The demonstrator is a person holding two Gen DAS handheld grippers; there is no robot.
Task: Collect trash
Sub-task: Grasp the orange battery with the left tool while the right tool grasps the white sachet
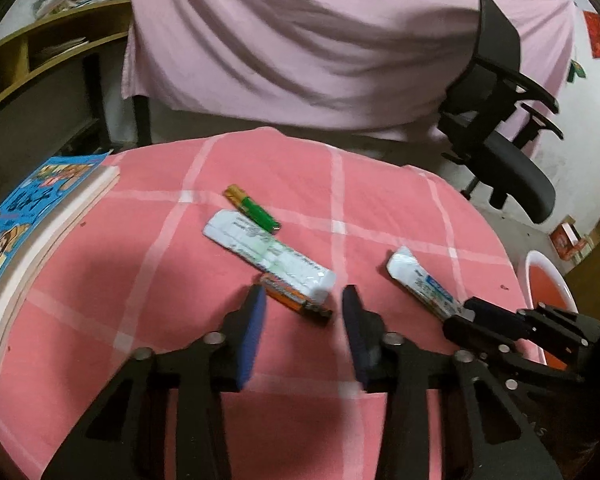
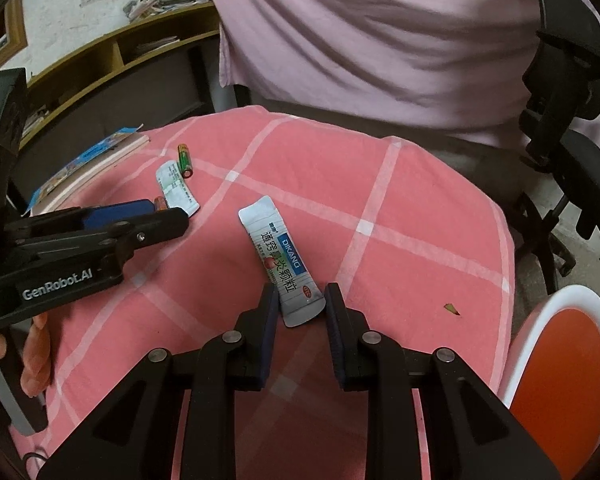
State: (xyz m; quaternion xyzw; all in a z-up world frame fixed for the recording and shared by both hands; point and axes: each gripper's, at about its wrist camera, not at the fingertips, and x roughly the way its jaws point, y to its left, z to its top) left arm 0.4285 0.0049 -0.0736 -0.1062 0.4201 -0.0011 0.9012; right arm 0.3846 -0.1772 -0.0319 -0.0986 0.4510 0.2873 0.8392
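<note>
Left wrist: the left gripper (image 1: 304,300) gapes wide; an orange battery (image 1: 290,298) and a sachet (image 1: 270,252) lie between and ahead of its tips, slanting up-left.

Right wrist: the right gripper (image 2: 302,304) stands narrowly open around a blue sachet (image 2: 282,266), unclamped, running away up-left. The bin (image 2: 560,344) right of the fingers shows only its orange inside.

White sachet (image 2: 282,264) flat on cloth; second sachet (image 1: 268,250) overlapping orange battery (image 1: 290,296); green battery (image 1: 254,208) beside.

Pink cloth (image 2: 400,200) with white check lines, green-and-gold battery (image 1: 253,208), white-and-blue sachet (image 2: 282,264), white-rimmed orange bin (image 2: 540,312)
</note>
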